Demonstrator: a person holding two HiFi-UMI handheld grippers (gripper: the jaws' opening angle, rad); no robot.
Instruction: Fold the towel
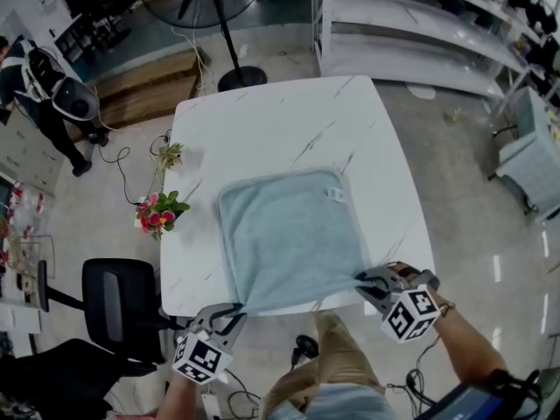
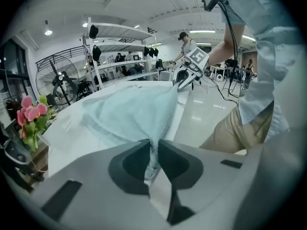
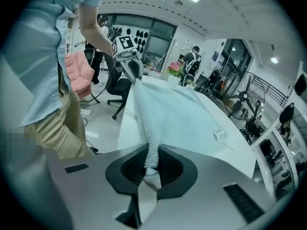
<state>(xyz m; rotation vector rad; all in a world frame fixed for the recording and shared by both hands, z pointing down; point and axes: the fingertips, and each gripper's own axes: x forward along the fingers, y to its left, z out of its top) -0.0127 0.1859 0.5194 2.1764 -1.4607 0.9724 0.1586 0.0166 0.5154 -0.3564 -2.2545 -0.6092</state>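
A pale blue towel [image 1: 293, 239] lies spread on the white marble table [image 1: 262, 121], its near edge hanging just past the table's front edge. A white tag [image 1: 335, 194] shows at its far right corner. My left gripper [image 1: 234, 311] is shut on the towel's near left corner [image 2: 152, 152]. My right gripper [image 1: 366, 280] is shut on the near right corner [image 3: 152, 158]. The near edge is pulled taut between the two. In the left gripper view the right gripper [image 2: 184, 78] shows across the towel; in the right gripper view the left gripper [image 3: 132, 68] shows likewise.
A pot of pink flowers [image 1: 159, 213] stands left of the table. A black office chair [image 1: 118, 300] is at the near left. A fan stand [image 1: 236, 73] rises beyond the table. Shelves [image 1: 420, 24] line the far right. A person [image 1: 44, 94] stands far left.
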